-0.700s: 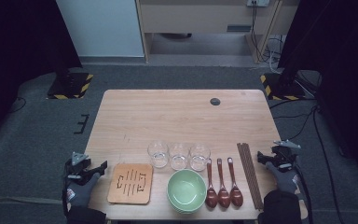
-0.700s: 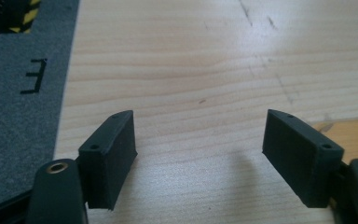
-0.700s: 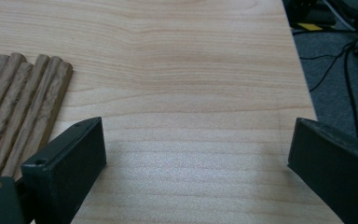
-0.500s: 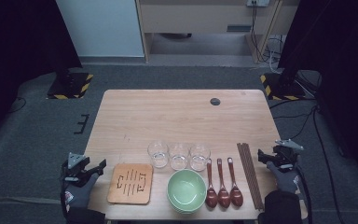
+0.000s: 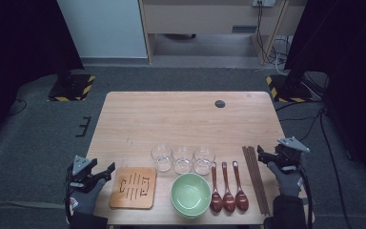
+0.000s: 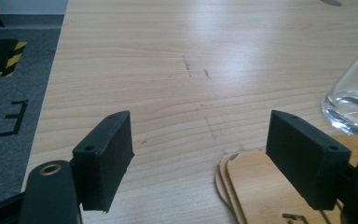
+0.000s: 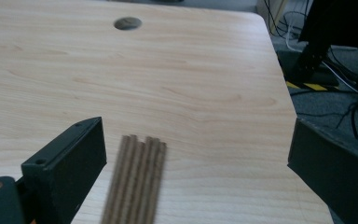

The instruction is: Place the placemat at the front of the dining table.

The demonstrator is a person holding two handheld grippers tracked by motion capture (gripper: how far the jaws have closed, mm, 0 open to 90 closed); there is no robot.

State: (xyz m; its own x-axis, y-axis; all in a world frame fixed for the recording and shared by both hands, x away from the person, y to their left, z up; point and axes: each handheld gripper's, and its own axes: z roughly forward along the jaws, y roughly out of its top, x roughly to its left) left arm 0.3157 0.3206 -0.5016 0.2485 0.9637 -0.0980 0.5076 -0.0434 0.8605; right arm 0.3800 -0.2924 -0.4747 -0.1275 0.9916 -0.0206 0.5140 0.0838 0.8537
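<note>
Evidently a table-setting layout: the chopsticks [image 5: 256, 179] lie as one tight bundle at the near right of the table [image 5: 186, 117], parallel to the side edge, ends flush, so a pinch across the bundle looks feasible. In the right gripper view their far ends [image 7: 137, 179] sit between the two black jaws, nearer the left one, untouched by either. The right gripper [image 5: 272, 158] hovers just beside the bundle's far end with jaws spread wide, nothing held; judged to be lining up on it.

The wooden coasters [image 5: 134, 187] sit stacked at the near left. The left gripper view shows the stack's staggered rims [image 6: 242, 179], which should let one be peeled off. The left gripper [image 5: 100, 172] hangs just off the table's left edge beside the stack, jaws apart and empty, the right jaw over the stack's corner.

Between the two: a green bowl [image 5: 190, 194] at the near edge, three dark spoons [image 5: 228, 188] side by side, bowls toward the person, and three clear glasses [image 5: 183, 159] in a row behind, upright. One glass base [image 6: 352, 100] shows just beyond the coasters. Grouping by kind suggests supplies staged for distribution; the far half of the table is bare apart from a cable hole [image 5: 219, 103].
</note>
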